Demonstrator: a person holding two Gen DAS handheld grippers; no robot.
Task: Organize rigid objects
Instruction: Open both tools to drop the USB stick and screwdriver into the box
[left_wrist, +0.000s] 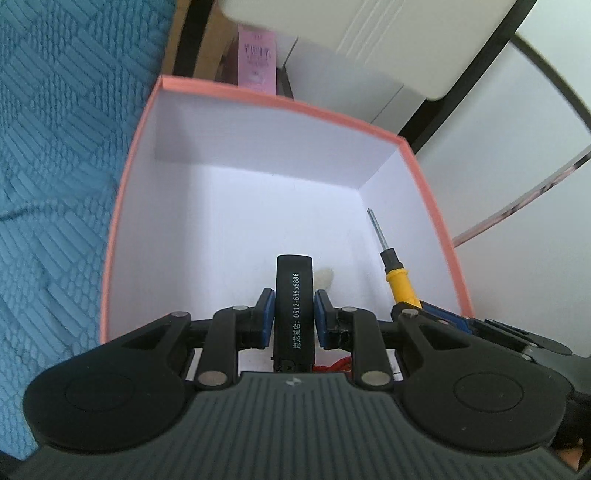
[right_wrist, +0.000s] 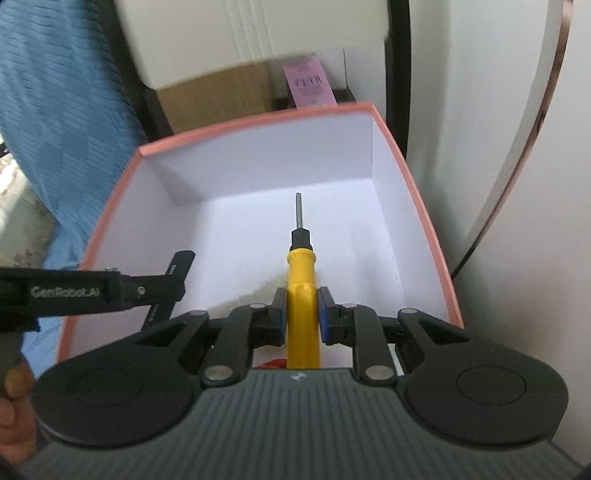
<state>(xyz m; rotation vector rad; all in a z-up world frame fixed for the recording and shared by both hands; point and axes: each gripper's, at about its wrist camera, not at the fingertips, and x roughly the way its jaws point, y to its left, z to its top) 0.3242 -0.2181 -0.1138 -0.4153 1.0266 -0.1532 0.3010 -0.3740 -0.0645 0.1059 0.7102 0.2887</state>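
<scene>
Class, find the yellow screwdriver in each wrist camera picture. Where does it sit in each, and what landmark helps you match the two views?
Left wrist view: the screwdriver is at lower right, over the box beside its right wall, held from the right.
Right wrist view: the screwdriver is at center, held in the right claw, tip pointing at the far wall.
Shared landmark: the pink-rimmed white box.

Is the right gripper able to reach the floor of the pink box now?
Probably yes: the right gripper, shut on the screwdriver, is over the open pink box, and nothing blocks the way down.
</scene>
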